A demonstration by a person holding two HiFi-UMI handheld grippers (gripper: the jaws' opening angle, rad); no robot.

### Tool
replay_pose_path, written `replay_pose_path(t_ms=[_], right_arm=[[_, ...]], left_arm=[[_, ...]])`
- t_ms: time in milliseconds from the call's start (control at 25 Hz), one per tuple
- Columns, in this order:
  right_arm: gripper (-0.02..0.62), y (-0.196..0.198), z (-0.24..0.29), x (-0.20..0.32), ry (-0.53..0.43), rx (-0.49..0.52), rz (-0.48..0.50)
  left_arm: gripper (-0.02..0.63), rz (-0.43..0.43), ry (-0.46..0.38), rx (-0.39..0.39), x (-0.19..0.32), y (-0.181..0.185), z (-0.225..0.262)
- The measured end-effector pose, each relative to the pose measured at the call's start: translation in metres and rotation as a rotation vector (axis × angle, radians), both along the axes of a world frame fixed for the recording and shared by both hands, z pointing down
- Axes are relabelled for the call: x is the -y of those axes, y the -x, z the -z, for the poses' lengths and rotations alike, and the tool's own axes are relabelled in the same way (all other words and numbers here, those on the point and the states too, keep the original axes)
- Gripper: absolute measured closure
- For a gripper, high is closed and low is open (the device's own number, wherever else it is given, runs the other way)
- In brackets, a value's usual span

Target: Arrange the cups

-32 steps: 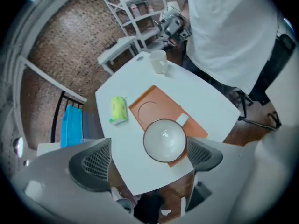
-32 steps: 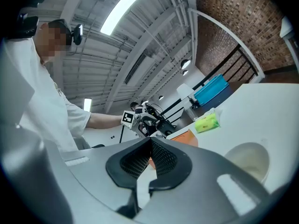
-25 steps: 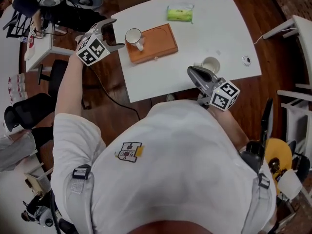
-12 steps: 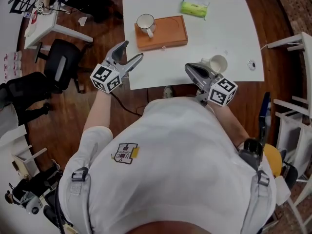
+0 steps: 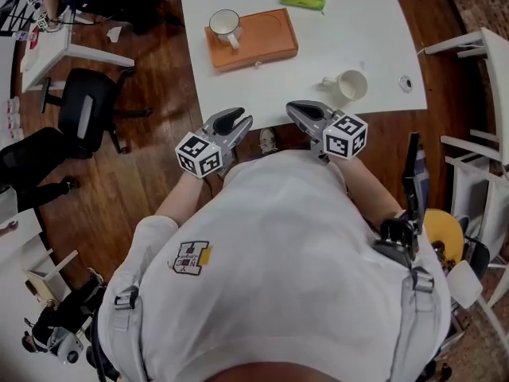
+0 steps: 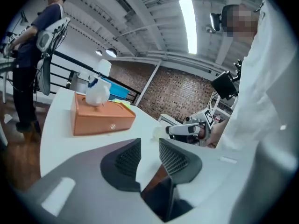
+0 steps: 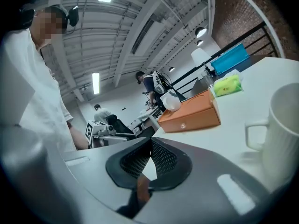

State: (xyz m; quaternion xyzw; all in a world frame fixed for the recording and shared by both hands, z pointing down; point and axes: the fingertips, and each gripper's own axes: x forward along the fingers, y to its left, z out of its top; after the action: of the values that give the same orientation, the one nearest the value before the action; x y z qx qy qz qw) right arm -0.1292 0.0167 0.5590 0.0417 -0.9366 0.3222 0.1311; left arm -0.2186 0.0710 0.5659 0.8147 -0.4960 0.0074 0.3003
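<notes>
Left gripper (image 5: 237,119), empty jaws just closing yet slightly apart, and clenched, empty right gripper (image 5: 296,108) are hovering off-table, the loose mug (image 5: 351,85) apparently awaiting the orange tray (image 5: 258,42).

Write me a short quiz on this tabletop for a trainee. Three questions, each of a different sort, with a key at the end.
1. True or false: a white cup stands on the orange tray.
2. Where is the second cup? A: on the tray. B: on the bare table, to the right of the tray in the head view. C: upside down on the tray.
3. Fill in the blank: the right tongs are ____ and hold nothing.

Key: 1 true; 2 B; 3 shut.
</notes>
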Motion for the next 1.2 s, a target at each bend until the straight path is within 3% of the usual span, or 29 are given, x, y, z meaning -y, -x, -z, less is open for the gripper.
replay_pose_path(t_ms=[200,520,720,1200], right_arm=[[0.595,0.0,-0.018,-0.016,-0.035,-0.068,0.078],[0.595,-0.017,-0.016,-0.015,-0.067,-0.101,0.207],[0.595,-0.036,-0.018,-0.009,-0.06,-0.093,0.208],[0.595,-0.055,-0.015,0.007,-0.066,-0.066,0.176]], left_arm=[[0.606,-0.008,0.056,0.003,-0.008,-0.027,-0.016],[0.606,-0.019,0.123,0.04,0.008,-0.077,-0.022],[0.606,-0.024,0.149,0.038,0.013,-0.1,-0.021],[0.606,0.019,0.171,0.04,0.024,-0.102,-0.023]])
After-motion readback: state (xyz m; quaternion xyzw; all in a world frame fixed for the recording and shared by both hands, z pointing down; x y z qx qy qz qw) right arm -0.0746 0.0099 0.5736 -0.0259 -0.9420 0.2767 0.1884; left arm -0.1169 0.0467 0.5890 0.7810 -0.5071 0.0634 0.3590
